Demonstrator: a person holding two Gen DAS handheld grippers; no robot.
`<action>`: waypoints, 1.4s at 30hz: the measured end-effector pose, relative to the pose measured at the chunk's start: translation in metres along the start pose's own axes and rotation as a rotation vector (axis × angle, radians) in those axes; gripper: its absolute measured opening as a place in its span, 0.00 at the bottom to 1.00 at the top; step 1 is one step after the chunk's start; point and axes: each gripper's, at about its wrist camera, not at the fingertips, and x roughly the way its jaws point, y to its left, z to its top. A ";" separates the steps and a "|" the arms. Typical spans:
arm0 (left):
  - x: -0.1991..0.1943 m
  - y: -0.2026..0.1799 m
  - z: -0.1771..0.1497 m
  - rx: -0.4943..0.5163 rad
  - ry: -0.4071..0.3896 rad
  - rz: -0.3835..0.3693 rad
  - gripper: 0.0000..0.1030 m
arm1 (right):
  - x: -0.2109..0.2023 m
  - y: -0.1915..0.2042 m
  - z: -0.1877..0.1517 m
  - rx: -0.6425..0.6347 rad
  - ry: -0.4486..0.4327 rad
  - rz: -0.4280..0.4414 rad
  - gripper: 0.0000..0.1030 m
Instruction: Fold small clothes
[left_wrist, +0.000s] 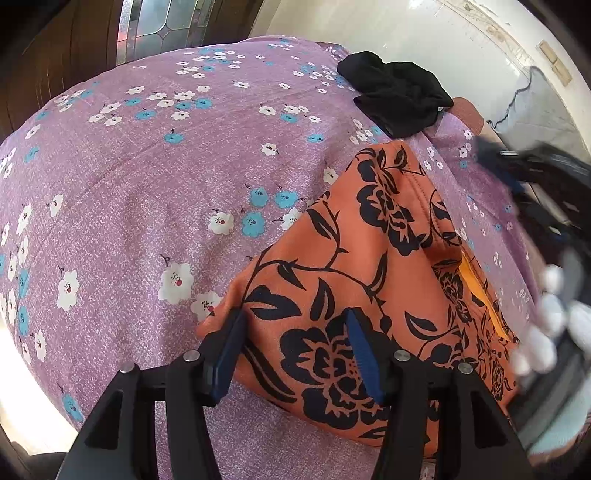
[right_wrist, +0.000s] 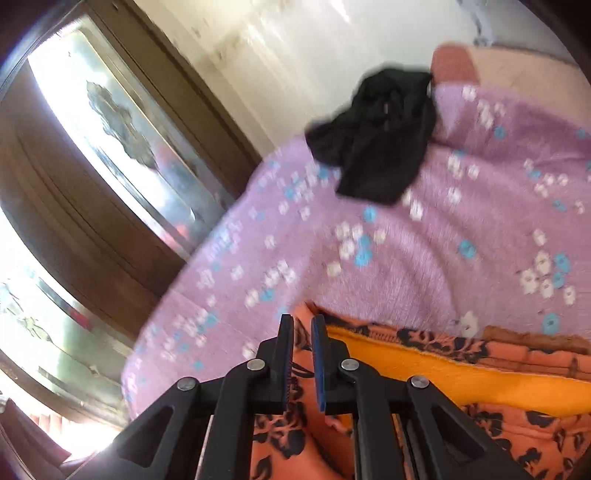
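An orange garment with black flowers (left_wrist: 351, 266) lies partly folded on the purple flowered bedsheet (left_wrist: 147, 166). My left gripper (left_wrist: 295, 321) stands open over its near left corner, its blue pads apart and the cloth flat beneath them. In the right wrist view my right gripper (right_wrist: 302, 325) is shut on an edge of the orange garment (right_wrist: 461, 376), whose plain orange inside shows to the right. The view is blurred by motion. The right hand shows as a pale blur (left_wrist: 546, 314) at the left wrist view's right edge.
A crumpled black garment (left_wrist: 399, 99) (right_wrist: 376, 140) lies at the far edge of the bed. A white wall (left_wrist: 406, 29) stands behind it. A brown wooden door with patterned glass (right_wrist: 122, 147) is on the left. The sheet (right_wrist: 443, 240) spreads between the two garments.
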 end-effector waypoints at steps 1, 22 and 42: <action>0.000 0.000 0.000 -0.006 0.000 -0.001 0.57 | -0.025 0.009 -0.001 -0.042 -0.088 0.008 0.12; -0.001 -0.003 -0.003 0.025 -0.009 0.020 0.58 | 0.099 -0.014 -0.030 -0.031 0.444 -0.053 0.15; 0.001 -0.005 -0.004 0.047 -0.010 0.022 0.60 | 0.090 -0.020 -0.043 -0.036 0.435 -0.123 0.13</action>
